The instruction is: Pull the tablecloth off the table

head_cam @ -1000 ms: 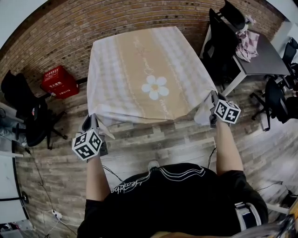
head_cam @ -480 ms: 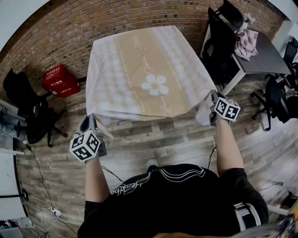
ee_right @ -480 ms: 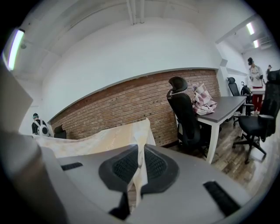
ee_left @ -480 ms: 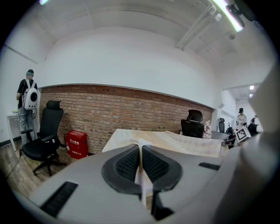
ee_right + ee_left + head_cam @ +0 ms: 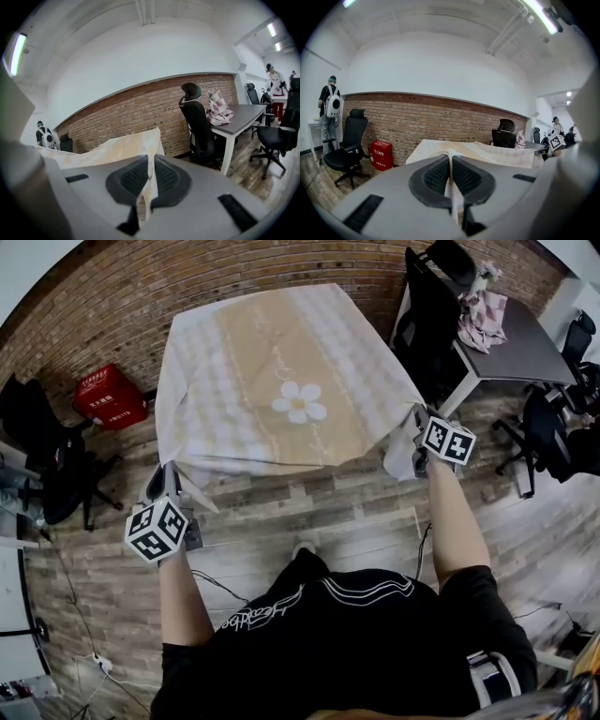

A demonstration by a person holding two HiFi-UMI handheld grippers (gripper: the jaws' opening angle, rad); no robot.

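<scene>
At far left: a black office chair (image 5: 42, 460) and a red plastic box (image 5: 111, 397), both close to the brick wall (image 5: 234, 268). Not much free room on that side.

Next, the left tool (image 5: 172, 479): fully shut, with black ribbed pads pinching the near-left corner of the beige-and-white fabric tablecloth with a white daisy print (image 5: 281, 371). Only a thin fold of fabric between the pads.

In the middle: almost the whole tablecloth spread flat on the counter and hiding it completely. Near edge stretched between the two tools and hanging a little over the wooden plank floor (image 5: 319, 512). Far edge just beside the brick wall.

Judged as the very beginning of the pull: both near corners gripped, nothing yet dragged clear. Left to do: draw the whole cloth toward the body until past the counter's near edge.

Open floor in front of the feet, so good room for stepping back, but with thin cables (image 5: 220, 589) lying there, perhaps a risk of tripping.

Further right, the right tool (image 5: 415, 423): also fully shut, clamping the near-right corner, with a loose flap hanging below.

At far right: a tall black chair (image 5: 427, 310) and a grey counter (image 5: 516, 343) carrying a pink cloth bundle (image 5: 483, 315), near that corner. Better to pull straight back, not sideways.
</scene>
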